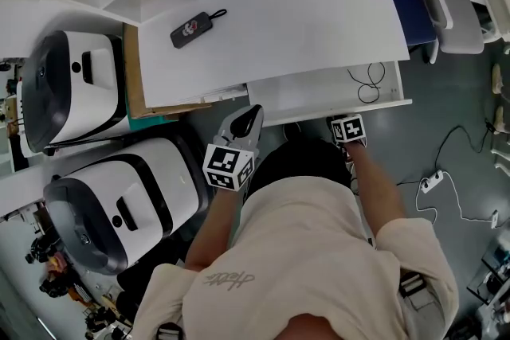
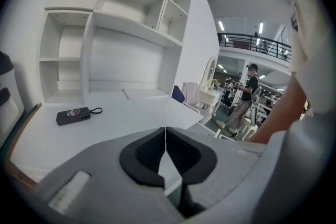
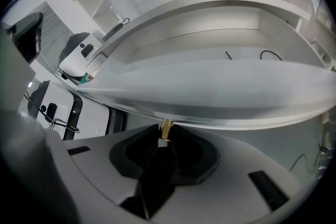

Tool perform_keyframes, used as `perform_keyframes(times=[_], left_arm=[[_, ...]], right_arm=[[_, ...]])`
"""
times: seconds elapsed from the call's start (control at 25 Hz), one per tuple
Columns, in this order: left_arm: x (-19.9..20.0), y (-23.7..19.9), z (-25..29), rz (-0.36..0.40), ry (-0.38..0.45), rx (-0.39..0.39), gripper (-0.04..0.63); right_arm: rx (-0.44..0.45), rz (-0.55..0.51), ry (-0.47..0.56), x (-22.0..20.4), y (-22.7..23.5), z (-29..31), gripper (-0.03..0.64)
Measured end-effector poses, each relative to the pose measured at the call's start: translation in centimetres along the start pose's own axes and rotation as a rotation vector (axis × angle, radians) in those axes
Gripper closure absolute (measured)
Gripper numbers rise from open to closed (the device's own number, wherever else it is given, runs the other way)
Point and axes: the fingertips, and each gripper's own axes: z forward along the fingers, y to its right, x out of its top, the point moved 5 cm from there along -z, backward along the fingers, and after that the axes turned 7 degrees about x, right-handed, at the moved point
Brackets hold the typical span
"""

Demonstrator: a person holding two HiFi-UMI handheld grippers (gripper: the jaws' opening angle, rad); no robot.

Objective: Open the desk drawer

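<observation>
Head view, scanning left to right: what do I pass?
Upper white-and-black domed machine → black flat device with a loop cord → left tongs → black looped cable → white chair.

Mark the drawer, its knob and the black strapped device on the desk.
drawer (image 1: 307, 95), head view, bare inner floor.
knob (image 3: 166, 127), right gripper view, brass stem.
black device (image 1: 189, 30), head view, body middle.

You had the desk (image 1: 303, 20) across the upper centre of the frame, a small device (image 1: 191, 29) on its left part. The drawer (image 1: 303, 95) stuck out below the desk's front edge, a cable (image 1: 368, 84) in its right end. A chair (image 1: 466, 12) stood upper right.
</observation>
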Motion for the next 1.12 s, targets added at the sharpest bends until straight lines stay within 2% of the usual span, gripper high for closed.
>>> perform_keyframes(times=[0.24,0.64,0.88,1.12], left_arm=[[-0.6,2.4,-1.7,-0.010,0.005,0.032,0.580],[-3.7,7.9,-6.0,-0.033,-0.006,0.095,0.580],[-6.4,10.1,-7.7,-0.068,-0.024,0.118,0.580],[-6.8,11.2,-8.8,-0.078,-0.012,0.131,0.580]], right_arm=[[0.022,-0.011,-0.004,-2.6,-0.6,-0.7,0.535],[0.058,-0.037,0.011,-5.6,-0.9,-1.7,0.535],[0.073,-0.064,0.030,-7.2,-1.4,-1.9,0.535],[0.076,-0.061,0.048,-8.5,-1.5,-2.0,0.535]])
